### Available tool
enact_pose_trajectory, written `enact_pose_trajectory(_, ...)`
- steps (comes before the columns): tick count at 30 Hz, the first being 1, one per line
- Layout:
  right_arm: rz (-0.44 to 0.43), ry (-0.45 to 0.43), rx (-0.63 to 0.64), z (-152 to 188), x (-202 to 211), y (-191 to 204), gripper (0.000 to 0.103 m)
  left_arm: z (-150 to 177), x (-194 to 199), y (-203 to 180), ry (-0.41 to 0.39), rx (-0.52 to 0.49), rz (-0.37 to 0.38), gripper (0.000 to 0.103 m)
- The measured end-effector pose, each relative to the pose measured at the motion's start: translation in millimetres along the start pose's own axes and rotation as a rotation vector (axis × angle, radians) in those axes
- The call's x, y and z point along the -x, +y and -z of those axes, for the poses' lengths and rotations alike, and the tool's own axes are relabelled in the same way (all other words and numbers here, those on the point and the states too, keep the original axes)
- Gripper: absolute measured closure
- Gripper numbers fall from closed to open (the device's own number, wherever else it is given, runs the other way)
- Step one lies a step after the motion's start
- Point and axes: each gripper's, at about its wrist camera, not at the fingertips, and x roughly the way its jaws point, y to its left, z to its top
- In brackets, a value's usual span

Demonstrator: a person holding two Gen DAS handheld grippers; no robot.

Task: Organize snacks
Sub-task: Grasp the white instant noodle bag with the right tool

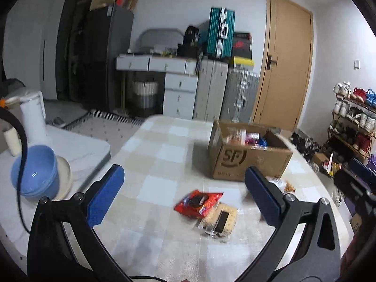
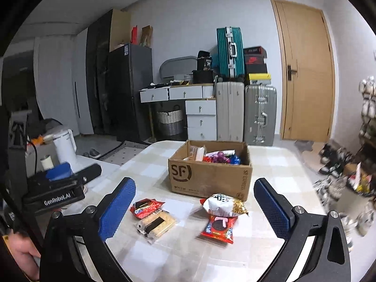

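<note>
Both jaws stand wide apart, with nothing between them.

Left wrist view: the left gripper [image 1: 184,196] hangs over the table [image 1: 150,155], which wears a pale checked cloth. A red packet [image 1: 197,202] and a clear cracker pack [image 1: 219,219] lie touching each other on the cloth, just past the blue fingers [image 1: 105,196]. Farther back stands an open cardboard box [image 1: 246,162] with wrapped snacks inside. Part of a white bag [image 1: 283,185] peeks out beside the right finger, near the box's front corner. A blue bowl [image 1: 35,171] and a white kettle [image 1: 33,115] sit on the lower surface to the left.

Right wrist view: the right gripper [image 2: 195,208] also hangs over the table [image 2: 282,164], empty. The box [image 2: 210,178] is straight ahead, snacks heaped in it. In front of it a white-and-gold bag [image 2: 223,205] lies partly on a second red packet [image 2: 218,228]. To their left, apart from them, the first red packet [image 2: 146,208] lies touching the cracker pack [image 2: 156,224]. The left gripper's black body [image 2: 54,190] shows at the left edge, and a hand [image 2: 23,256] below it.
</note>
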Motion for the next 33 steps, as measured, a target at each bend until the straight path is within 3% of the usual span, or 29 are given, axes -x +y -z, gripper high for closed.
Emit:
enact_pose_trajectory(5,0.020,0.093,-0.135,25,-46,-43,0.001,7,-52,1,0.165,0.046,0.055,0.000)
enact_pose_trajectory(8,0.000,0.147,-0.238,29,-68,-73,0.001,7,-72,1,0.193,0.060,0.089,0.000)
enact_pose_trajectory(15,-0.040,0.201,-0.309,30,-106,-109,0.001,1,-123,-4,0.250,0.000,0.057,0.000)
enact_pose_trajectory(18,-0.049,0.264,-0.312,34,-131,-110,0.001,5,-144,1,0.306,0.017,0.062,0.000)
enact_pose_trajectory(21,-0.047,0.324,-0.298,37,-156,-107,0.001,5,-153,5,0.314,0.019,0.060,0.000)
enact_pose_trajectory(26,-0.008,0.433,-0.238,42,-197,-93,0.001,6,-167,16,0.356,0.126,0.097,0.000)
enact_pose_trajectory(31,-0.017,0.504,-0.237,51,-224,-84,0.002,9,-167,11,0.365,0.092,0.099,0.000)
enact_pose_trajectory(33,-0.022,0.513,-0.235,52,-231,-82,0.012,9,-166,10,0.366,0.079,0.099,0.000)
